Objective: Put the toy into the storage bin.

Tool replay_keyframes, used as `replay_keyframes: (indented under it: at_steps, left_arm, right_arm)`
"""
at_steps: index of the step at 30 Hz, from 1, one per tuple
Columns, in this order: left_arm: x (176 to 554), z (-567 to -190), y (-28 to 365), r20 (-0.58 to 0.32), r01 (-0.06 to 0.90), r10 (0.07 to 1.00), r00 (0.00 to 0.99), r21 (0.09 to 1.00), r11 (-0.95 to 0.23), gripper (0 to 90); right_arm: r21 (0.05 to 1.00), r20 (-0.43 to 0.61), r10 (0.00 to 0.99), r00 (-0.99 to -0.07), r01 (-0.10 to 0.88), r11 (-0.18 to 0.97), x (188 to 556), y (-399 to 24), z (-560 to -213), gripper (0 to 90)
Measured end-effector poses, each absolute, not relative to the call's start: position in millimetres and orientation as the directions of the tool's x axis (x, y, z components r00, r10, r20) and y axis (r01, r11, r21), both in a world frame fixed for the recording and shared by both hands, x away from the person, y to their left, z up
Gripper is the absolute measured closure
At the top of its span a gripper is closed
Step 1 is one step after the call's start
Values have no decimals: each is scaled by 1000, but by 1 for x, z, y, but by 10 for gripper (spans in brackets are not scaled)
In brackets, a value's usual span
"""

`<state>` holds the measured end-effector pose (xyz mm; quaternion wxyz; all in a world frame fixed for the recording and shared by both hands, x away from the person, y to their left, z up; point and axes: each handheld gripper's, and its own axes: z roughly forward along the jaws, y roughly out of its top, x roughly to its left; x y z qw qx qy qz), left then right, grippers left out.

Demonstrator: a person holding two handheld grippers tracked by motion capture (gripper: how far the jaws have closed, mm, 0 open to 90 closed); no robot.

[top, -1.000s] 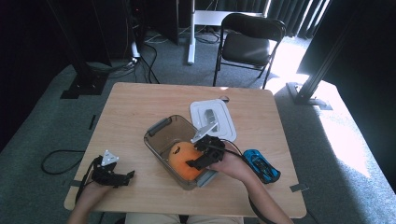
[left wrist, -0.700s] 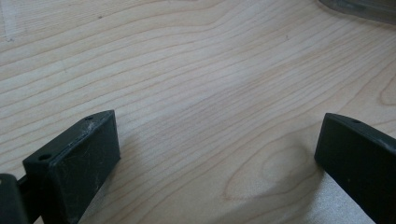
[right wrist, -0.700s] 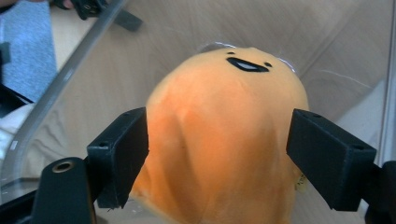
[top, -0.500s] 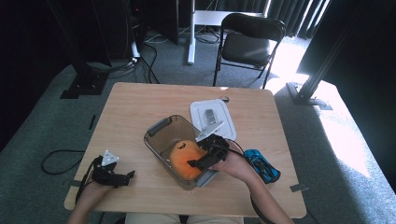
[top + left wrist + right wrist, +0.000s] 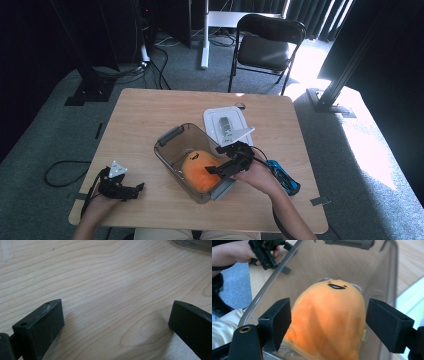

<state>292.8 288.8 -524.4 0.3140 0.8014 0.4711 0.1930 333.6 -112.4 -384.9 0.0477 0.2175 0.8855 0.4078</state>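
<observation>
An orange plush toy (image 5: 199,171) with a small face lies in a clear plastic bin (image 5: 172,136) at the table's middle. My right gripper (image 5: 218,161) hovers over the bin's near right side and points at the toy. In the right gripper view the toy (image 5: 329,297) sits below and between the jaws of that gripper (image 5: 328,325), and the pads (image 5: 278,320) stand clear of it. Those jaws have just been opening. My left gripper (image 5: 136,190) rests at the table's front left, and its jaws (image 5: 115,325) stand open over bare wood.
A white lid (image 5: 212,120) lies just behind the bin with a small grey object (image 5: 225,125) on it. A blue object (image 5: 282,176) lies right of the right hand. A black chair (image 5: 265,45) stands beyond the wooden table (image 5: 145,110).
The right gripper has drawn slightly up and back from the plush toy, which stays in the bin. The left gripper has not moved.
</observation>
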Motion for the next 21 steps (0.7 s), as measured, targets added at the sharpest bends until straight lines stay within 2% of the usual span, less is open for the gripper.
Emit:
replay_keyframes:
  at_steps: [21]
  left_arm:
    - [293, -525, 289, 13, 633, 877, 481, 687, -357, 5]
  right_arm:
    - [776, 69, 562, -824, 398, 489, 333, -158, -383, 199]
